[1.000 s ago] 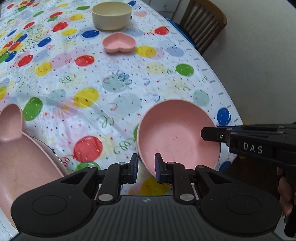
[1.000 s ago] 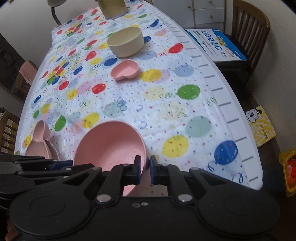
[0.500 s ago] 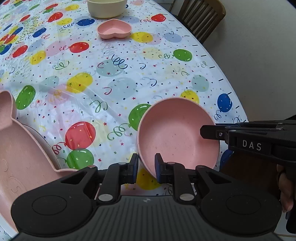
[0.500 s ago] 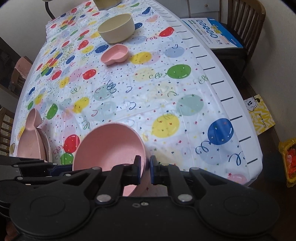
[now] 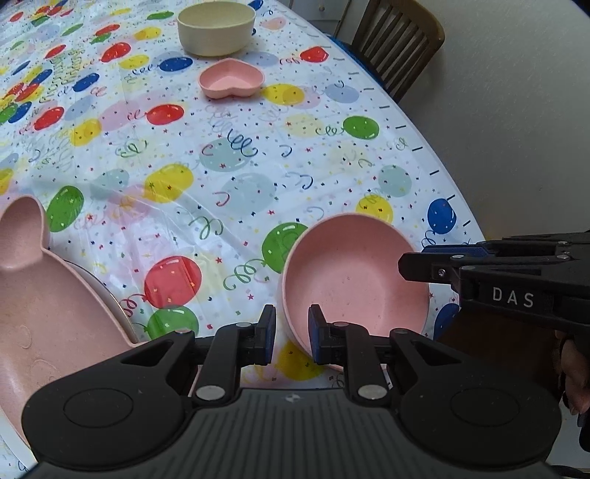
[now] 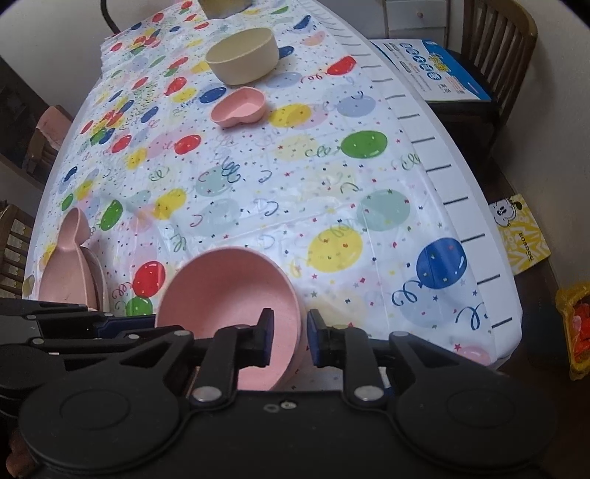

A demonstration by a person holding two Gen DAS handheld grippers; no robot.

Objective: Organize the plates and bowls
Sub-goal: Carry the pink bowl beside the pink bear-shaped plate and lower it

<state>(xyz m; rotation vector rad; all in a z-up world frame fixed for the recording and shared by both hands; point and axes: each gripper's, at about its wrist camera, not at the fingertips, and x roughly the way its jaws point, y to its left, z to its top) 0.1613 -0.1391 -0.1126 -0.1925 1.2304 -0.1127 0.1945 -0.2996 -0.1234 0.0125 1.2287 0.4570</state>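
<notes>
— Plates and bowls on the balloon tablecloth: how many of each?

— Two plates, stacked: a pink plate with a rounded ear, and under it only the pale rim of a second plate. Three bowls: a round pink bowl, a cream bowl and a small pink heart-shaped dish.

— Where are they from the round pink bowl?

— The stack is to its left. The heart dish is well beyond it, and the cream bowl is just past the dish.

— And the round bowl itself?

— Matte pink, faintly speckled and empty. It sits by the cloth's near right corner. I cannot tell whether its base rests there.

— The two tools?

— The right gripper has just been opening. Its jaws straddle the bowl's near wall without pressing it. The left gripper is slightly apart and clamps nothing. It is at the bowl's left rim.
</notes>
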